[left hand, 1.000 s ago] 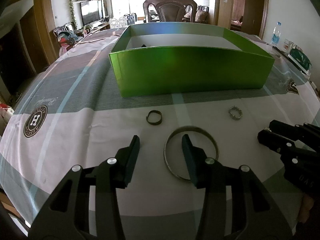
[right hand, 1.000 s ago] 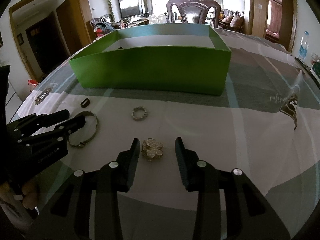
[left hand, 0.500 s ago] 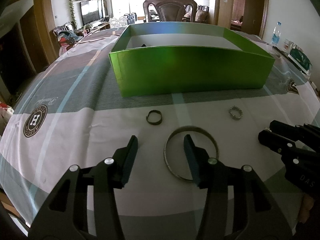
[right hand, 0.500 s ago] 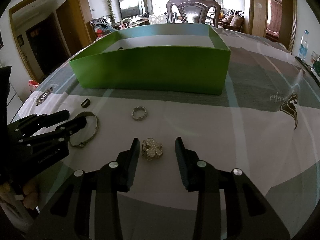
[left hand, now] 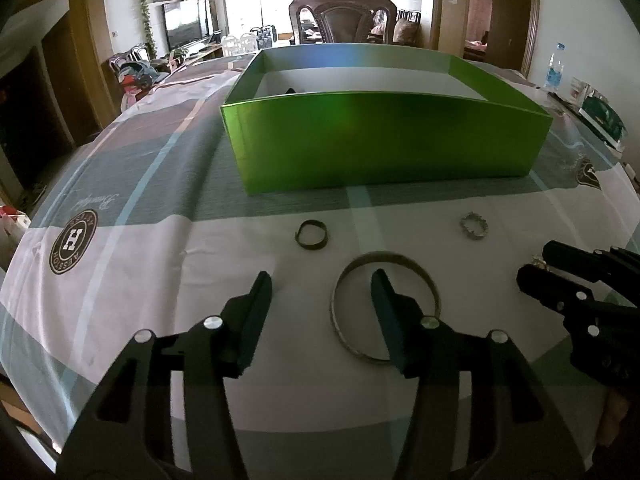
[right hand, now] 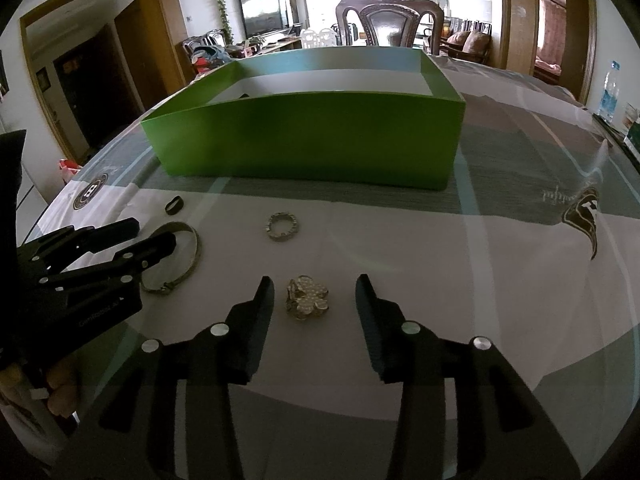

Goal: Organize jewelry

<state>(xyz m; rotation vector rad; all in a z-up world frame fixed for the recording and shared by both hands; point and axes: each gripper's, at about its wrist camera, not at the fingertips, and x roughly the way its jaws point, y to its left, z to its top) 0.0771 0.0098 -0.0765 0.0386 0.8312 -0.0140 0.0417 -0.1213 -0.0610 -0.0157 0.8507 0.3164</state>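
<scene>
On the tablecloth a metal bangle (left hand: pixel 430 288) lies flat; the right finger of my left gripper (left hand: pixel 322 284) stands inside its ring, the left finger outside, jaws opening and pressing on nothing. A dark ring (left hand: pixel 311 234) and a beaded silver ring (left hand: pixel 474 227) lie beyond it. A gold flower brooch (right hand: pixel 307 298) sits between the fingers of my right gripper (right hand: pixel 316 288), whose jaws are opening with gaps on both sides. In the right wrist view the bangle (right hand: pixel 191 258), beaded ring (right hand: pixel 282 226) and dark ring (right hand: pixel 174 205) lie to the left.
A green open box (left hand: pixel 384 148) stands behind the jewelry; something small and dark lies on its white floor. A wooden chair (left hand: pixel 344 20) is at the far end. A water bottle (left hand: pixel 556 68) stands at the right edge. A person's fingers (right hand: pixel 60 392) grip the left tool.
Both grippers' jaws have spread wider. The flower brooch now lies free with gaps beside it. Neither hand has shifted, and the bangle and rings lie where they were.
</scene>
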